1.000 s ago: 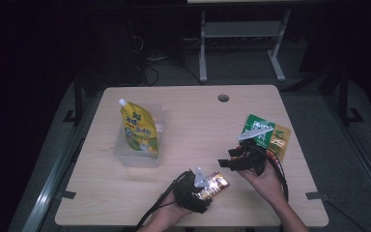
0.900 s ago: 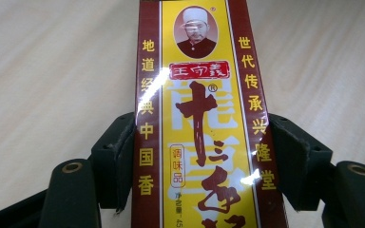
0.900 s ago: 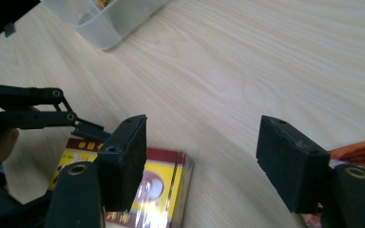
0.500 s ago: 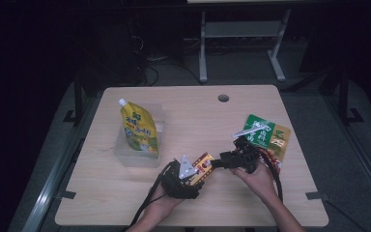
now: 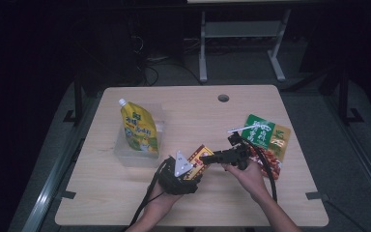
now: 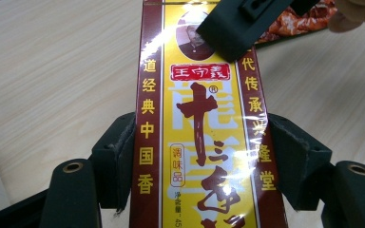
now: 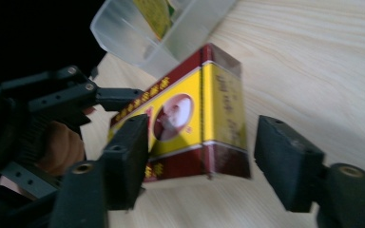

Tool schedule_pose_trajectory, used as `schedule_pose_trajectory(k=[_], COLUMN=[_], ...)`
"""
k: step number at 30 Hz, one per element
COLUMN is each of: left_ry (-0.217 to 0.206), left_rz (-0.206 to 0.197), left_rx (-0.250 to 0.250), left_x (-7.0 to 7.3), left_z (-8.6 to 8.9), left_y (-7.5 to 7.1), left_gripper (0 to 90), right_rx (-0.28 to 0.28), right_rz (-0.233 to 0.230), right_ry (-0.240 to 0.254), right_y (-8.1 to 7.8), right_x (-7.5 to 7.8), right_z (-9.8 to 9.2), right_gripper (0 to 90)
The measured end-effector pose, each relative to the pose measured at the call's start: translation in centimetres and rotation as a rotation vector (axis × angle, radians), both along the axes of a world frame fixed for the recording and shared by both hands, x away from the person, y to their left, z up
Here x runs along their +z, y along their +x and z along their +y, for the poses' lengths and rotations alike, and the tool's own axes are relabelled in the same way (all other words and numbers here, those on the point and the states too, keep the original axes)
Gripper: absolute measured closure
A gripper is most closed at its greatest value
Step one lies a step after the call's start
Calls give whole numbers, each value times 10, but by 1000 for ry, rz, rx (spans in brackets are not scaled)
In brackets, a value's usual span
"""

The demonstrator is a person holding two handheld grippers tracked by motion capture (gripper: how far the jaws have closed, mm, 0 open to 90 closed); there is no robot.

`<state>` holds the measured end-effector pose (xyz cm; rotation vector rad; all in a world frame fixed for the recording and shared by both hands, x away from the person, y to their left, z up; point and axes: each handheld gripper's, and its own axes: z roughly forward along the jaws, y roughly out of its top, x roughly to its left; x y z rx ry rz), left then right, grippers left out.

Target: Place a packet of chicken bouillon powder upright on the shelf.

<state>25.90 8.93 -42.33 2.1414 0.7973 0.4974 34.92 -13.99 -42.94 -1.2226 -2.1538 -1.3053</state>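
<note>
Yellow and dark red, the seasoning box (image 5: 199,161) is off the table (image 5: 193,104), clamped across its width by the left tongs (image 6: 204,156) in front of the person, so the pick-up looks done while the handover to the right tongs (image 7: 204,152) and any placing, perhaps in the clear tub (image 5: 135,145) nearby, is still left. The right tongs point level at the box's free end, their jaws having just been closing with that end between them but not yet pressing. Both forearms come in low.
</note>
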Motion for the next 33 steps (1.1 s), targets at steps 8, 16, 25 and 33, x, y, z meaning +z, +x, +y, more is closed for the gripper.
schedule_pose_trajectory(k=[8,16,25,33], left_ry=[-16,5,6,-3], left_rz=[20,31,36,72], left_rx=[24,32,36,26], left_x=[-3,-9,-8,-10], left_z=[7,13,32,45], left_y=[3,5,-1,-12], left_gripper=[319,306,299,300], right_rx=[-23,31,90,124], right_rz=[19,-79,-227,-334], right_ry=[68,28,-101,-155], right_y=[3,0,-1,2], right_x=[6,25,47,74], right_z=[3,19,45,56], right_gripper=[561,664,673,674])
